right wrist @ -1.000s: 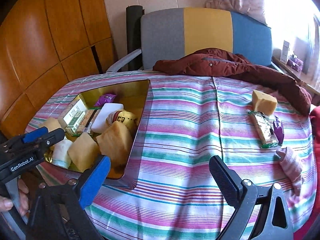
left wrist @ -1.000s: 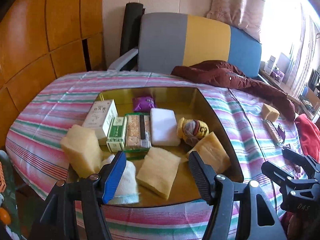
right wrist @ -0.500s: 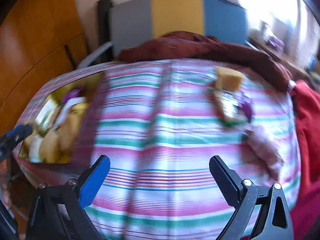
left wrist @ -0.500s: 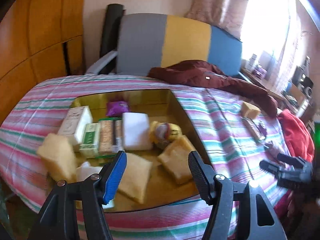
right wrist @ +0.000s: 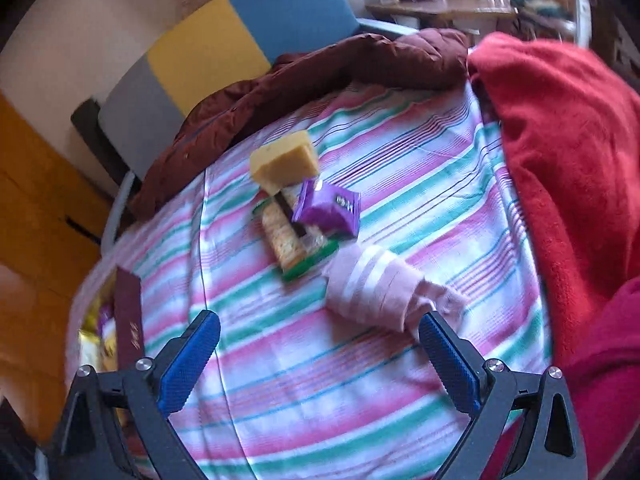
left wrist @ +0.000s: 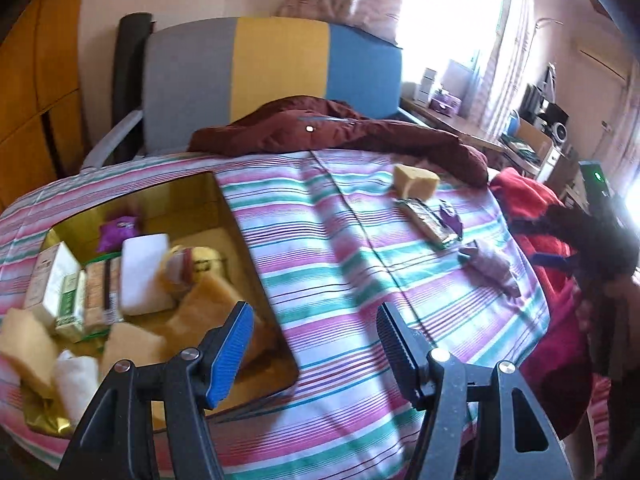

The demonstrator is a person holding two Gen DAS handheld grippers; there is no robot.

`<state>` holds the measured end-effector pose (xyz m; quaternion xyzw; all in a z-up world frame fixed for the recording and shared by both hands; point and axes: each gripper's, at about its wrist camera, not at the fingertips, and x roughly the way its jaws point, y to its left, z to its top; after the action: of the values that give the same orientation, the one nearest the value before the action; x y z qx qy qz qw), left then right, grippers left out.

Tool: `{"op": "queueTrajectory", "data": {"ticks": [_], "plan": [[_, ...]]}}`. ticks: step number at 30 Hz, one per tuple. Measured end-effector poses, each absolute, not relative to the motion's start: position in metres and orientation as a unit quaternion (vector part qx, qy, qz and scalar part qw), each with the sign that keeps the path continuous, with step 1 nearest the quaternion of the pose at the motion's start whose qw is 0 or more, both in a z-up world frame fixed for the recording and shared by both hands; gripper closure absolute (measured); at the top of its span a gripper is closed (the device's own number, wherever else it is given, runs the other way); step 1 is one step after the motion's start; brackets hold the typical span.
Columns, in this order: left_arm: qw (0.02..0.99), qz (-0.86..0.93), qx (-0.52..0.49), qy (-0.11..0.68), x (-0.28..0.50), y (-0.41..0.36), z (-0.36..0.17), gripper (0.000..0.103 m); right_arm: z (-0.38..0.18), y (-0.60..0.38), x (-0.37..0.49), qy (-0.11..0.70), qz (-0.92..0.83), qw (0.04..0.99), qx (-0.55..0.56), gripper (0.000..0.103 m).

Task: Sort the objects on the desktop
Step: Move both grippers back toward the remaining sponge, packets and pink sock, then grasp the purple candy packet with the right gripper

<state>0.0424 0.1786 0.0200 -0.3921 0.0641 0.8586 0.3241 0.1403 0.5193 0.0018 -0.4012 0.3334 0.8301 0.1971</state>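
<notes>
Both cameras have swung rightward since the earlier frames, away from the gold box (left wrist: 240, 236) and toward the loose items on the striped cloth (right wrist: 360, 380). The left gripper (left wrist: 312, 344) is hovering released over the cloth beside the box's edge, nothing between its fingers. The right gripper (right wrist: 320, 360) is also standing wide and empty, its right finger (right wrist: 448, 360) sitting just beside the pink rolled sock (right wrist: 372, 292). Beyond the sock are lying the cracker packet (right wrist: 284, 240), the purple wrapper (right wrist: 328, 208) overlapping it, and the yellow sponge (right wrist: 284, 160).
</notes>
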Motion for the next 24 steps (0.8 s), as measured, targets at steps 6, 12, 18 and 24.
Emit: {"op": "queueTrajectory", "data": {"ticks": [6, 12, 18, 24], "plan": [[0.337, 0.849, -0.401, 0.068, 0.043, 0.197, 0.017, 0.038, -0.014, 0.555, 0.102, 0.358, 0.817, 0.188, -0.412, 0.032], [0.341, 0.846, -0.401, 0.083, 0.047, 0.211, 0.015, 0.038, -0.044, 0.596, 0.060, 0.402, 0.791, 0.179, -0.425, 0.033], [0.342, 0.839, -0.413, 0.090, 0.043, 0.224, 0.009, 0.038, -0.063, 0.609, 0.034, 0.413, 0.785, 0.161, -0.433, 0.017], [0.344, 0.836, -0.416, 0.097, 0.041, 0.243, 0.006, 0.038, -0.071, 0.608, 0.016, 0.363, 0.789, 0.174, -0.463, 0.031]]}}
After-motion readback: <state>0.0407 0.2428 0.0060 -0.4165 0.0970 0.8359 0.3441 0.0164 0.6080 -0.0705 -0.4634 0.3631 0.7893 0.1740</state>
